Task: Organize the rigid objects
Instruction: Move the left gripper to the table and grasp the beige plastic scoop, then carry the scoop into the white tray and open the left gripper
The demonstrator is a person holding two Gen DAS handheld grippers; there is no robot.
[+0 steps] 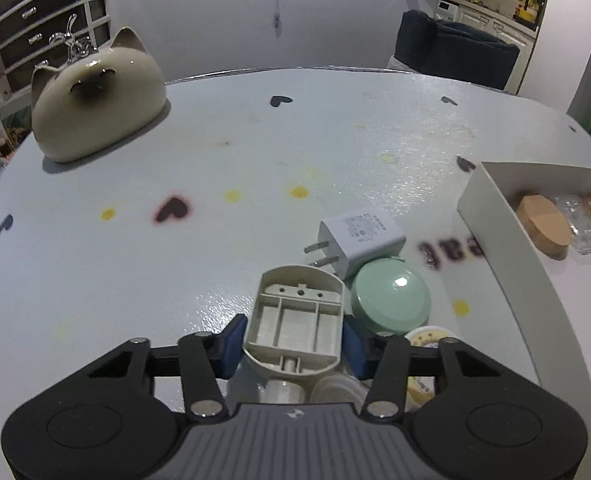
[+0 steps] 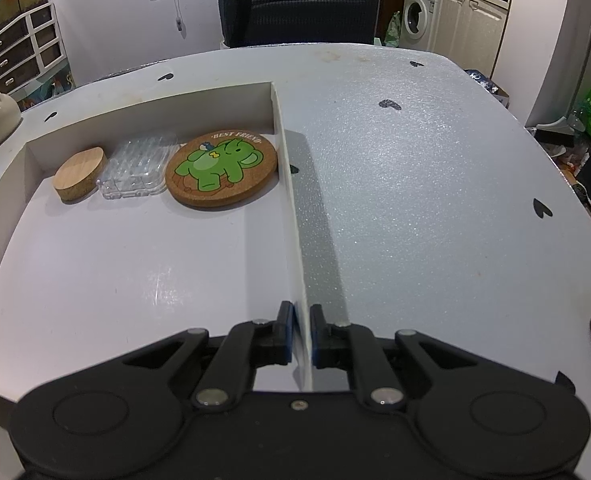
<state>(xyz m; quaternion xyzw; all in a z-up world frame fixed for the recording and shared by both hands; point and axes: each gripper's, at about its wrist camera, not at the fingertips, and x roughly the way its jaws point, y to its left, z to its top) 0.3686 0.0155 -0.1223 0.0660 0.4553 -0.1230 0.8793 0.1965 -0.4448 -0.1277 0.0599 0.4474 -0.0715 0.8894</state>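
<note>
The table was pale grey-blue, scattered with black hearts and yellow dots, one heart haloed in pink; on it, a cream cat figurine with a dark brown face; nearer, a white charger, a mint-green round lid and a beige ribbed plastic shell; the left gripper was black with blue pads; the box on the table was white; inside it, a tan wooden lid, a clear case and a cork coaster printed with a green elephant.
</note>
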